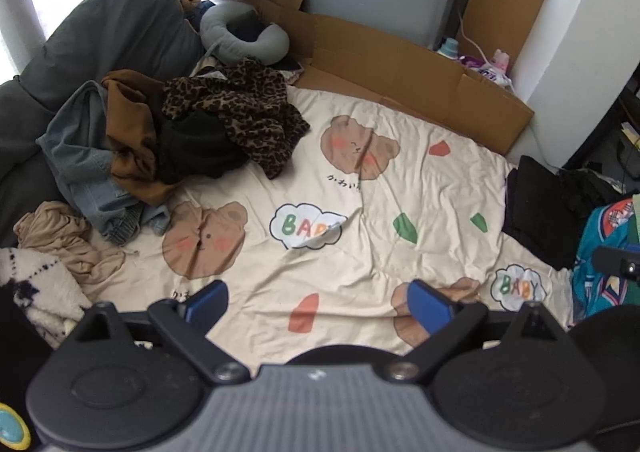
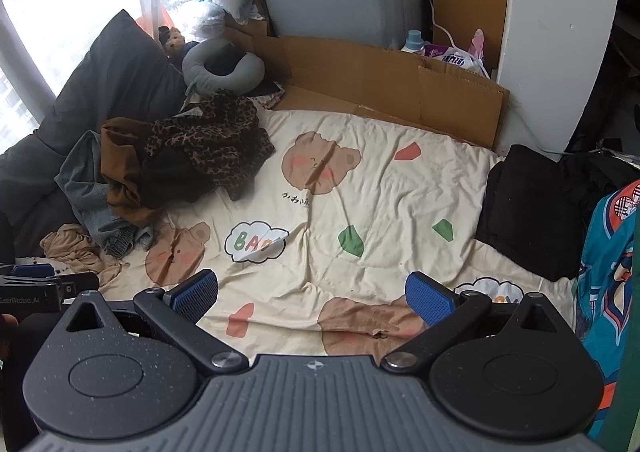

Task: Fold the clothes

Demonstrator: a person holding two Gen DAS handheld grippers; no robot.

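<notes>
Both tongs, left gripper (image 1: 318,304) and right gripper (image 2: 312,294), hang released over the cream bear-print bedsheet (image 2: 360,187); one heap of unfolded clothes (image 1: 168,139) far-left, one folded black garment (image 2: 528,207) right.

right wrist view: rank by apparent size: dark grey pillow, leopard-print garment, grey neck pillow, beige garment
1. dark grey pillow
2. leopard-print garment
3/4. grey neck pillow and beige garment look alike; the beige one is nearer and partly hidden.

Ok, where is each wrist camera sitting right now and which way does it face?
Left wrist: above the bedsheet, facing the clothes pile; shows the open left gripper.
Right wrist: beside it, same heading; shows the open right gripper and, at far left, part of the left gripper.
Shared: pile, sheet, folded black garment, cardboard, neck pillow.
</notes>
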